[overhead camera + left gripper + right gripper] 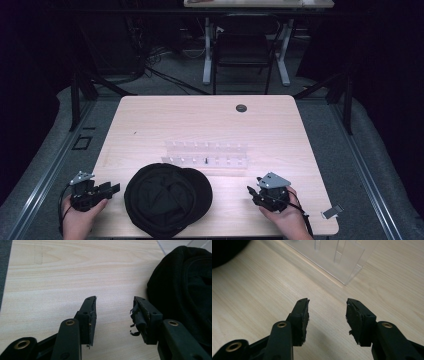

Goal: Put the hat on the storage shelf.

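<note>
A black cap (166, 198) lies upside down near the table's front edge, between my two hands. Its dark fabric (185, 290) fills the right side of the left gripper view. My left gripper (111, 189) rests at the front left, open, jaws apart and pointing toward the cap with bare wood between them (114, 315). My right gripper (251, 192) sits at the front right, open and empty (327, 315), aimed at the corner of a clear plastic rack (337, 260). That rack (207, 154) stands just behind the cap with several pegs and a small dark piece on it.
The light wooden table (200, 120) has a round cable hole (241, 108) near its far edge. A small grey tag (332, 212) lies at the front right corner. Beyond the table stand a black chair (242, 50) and white desk legs.
</note>
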`<state>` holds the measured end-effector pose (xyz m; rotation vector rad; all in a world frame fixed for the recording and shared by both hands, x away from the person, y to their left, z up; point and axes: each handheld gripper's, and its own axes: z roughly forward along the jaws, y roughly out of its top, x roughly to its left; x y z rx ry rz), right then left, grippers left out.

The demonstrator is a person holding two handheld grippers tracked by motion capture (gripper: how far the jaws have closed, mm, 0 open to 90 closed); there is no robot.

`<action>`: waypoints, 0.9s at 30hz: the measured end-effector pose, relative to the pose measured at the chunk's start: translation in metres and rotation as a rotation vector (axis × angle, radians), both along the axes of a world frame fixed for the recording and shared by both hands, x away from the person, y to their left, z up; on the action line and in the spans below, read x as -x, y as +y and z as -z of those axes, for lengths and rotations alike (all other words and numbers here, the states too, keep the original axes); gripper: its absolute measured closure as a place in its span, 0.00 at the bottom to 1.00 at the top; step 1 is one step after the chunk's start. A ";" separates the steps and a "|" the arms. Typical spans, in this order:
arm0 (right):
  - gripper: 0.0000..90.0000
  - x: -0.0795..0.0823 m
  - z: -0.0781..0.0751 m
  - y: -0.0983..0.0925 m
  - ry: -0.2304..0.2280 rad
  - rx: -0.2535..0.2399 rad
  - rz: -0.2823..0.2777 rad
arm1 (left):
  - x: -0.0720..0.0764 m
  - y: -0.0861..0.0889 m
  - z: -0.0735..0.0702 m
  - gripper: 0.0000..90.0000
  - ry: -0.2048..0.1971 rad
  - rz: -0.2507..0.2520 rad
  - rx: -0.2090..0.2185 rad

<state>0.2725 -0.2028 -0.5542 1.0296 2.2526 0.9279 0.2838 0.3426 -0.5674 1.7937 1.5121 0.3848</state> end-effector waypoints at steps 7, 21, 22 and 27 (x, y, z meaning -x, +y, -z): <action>0.59 0.002 0.001 0.003 0.006 -0.026 -0.018 | -0.001 -0.002 0.000 0.58 0.027 0.010 0.026; 0.55 0.003 -0.018 0.024 0.011 -0.148 -0.122 | 0.003 0.002 -0.012 0.56 0.043 0.023 0.069; 0.54 0.003 -0.021 0.026 0.009 -0.155 -0.127 | 0.003 0.002 -0.013 0.57 0.042 0.019 0.077; 0.58 0.001 -0.028 0.032 0.023 -0.164 -0.140 | 0.004 0.003 -0.021 0.59 0.066 0.031 0.087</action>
